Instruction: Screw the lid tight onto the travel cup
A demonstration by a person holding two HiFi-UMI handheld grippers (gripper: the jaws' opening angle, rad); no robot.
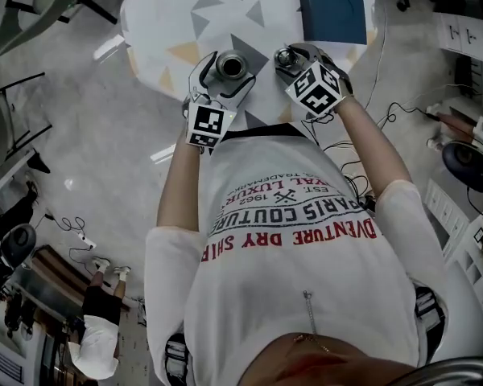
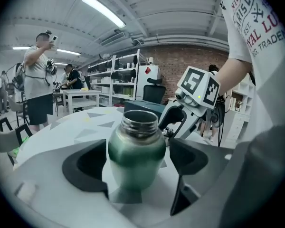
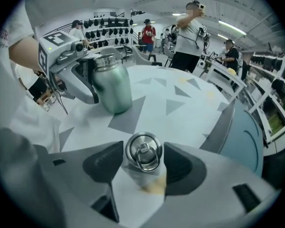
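The left gripper (image 2: pixel 137 162) stands spread, with the travel cup (image 1: pixel 230 65) between its jaws. The pads flank the green body closely but do not appear to press it. The right gripper (image 3: pixel 143 164) is spread too and tilted steeply down. Its jaws sit either side of the lid (image 3: pixel 143 152), with no clear squeeze.

The cup stands upright on the table (image 1: pixel 185 10), its threaded mouth open and pointing up. The lid lies just beside the cup, on the person's right, flat on the cloth with its ring handle up. Both axes are therefore vertical, but offset sideways. The coming move probably depends on this: the right gripper, nearer the lid, must lift it across and centre it above the mouth while the left steadies the cup.

Beyond the cup, the table wears a white cloth with grey and yellow triangles. A dark blue case (image 1: pixel 332 6) rests past the lid. Behind the cup are shelving, a brick wall and people standing about.
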